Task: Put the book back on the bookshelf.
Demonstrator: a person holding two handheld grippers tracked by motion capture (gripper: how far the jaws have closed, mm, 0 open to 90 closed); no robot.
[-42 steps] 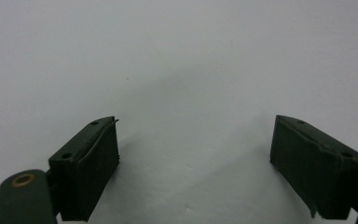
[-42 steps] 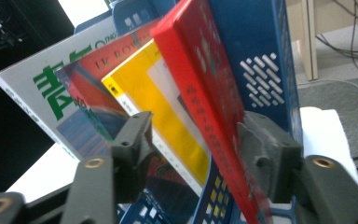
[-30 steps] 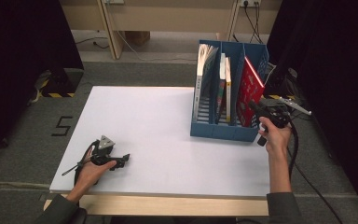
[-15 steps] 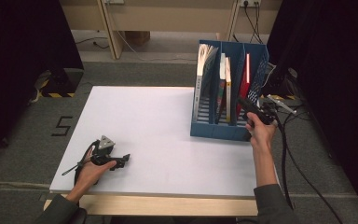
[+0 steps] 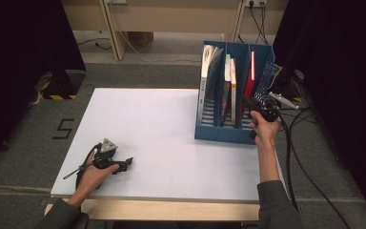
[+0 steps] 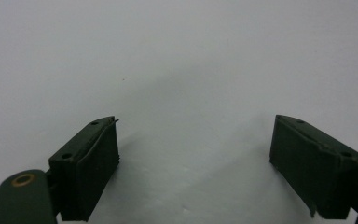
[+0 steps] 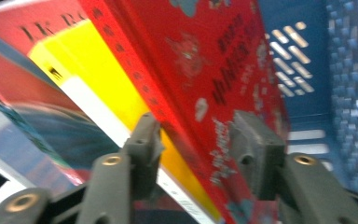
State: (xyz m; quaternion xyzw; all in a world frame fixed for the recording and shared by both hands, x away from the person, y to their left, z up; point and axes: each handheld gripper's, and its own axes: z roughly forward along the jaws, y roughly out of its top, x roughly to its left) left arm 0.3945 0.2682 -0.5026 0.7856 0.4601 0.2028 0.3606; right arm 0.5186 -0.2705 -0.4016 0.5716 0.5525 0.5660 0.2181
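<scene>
While the left gripper (image 5: pixel 126 163) rests spread, the right gripper (image 7: pixel 196 140) pinches the red book (image 7: pixel 223 70).

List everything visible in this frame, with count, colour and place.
File rack: one, blue, right side of table.
Red book: one, rightmost compartment, between the right gripper's jaws.
Other books: several, mixed colours, upright in rack; exact count unclear.
Table: one, white top.
Marking: one, black, floor left of table.
Cables: black, floor at right.
Left gripper: black, open, resting near table's front left.
Right gripper: black, at rack, closed on red book.
</scene>
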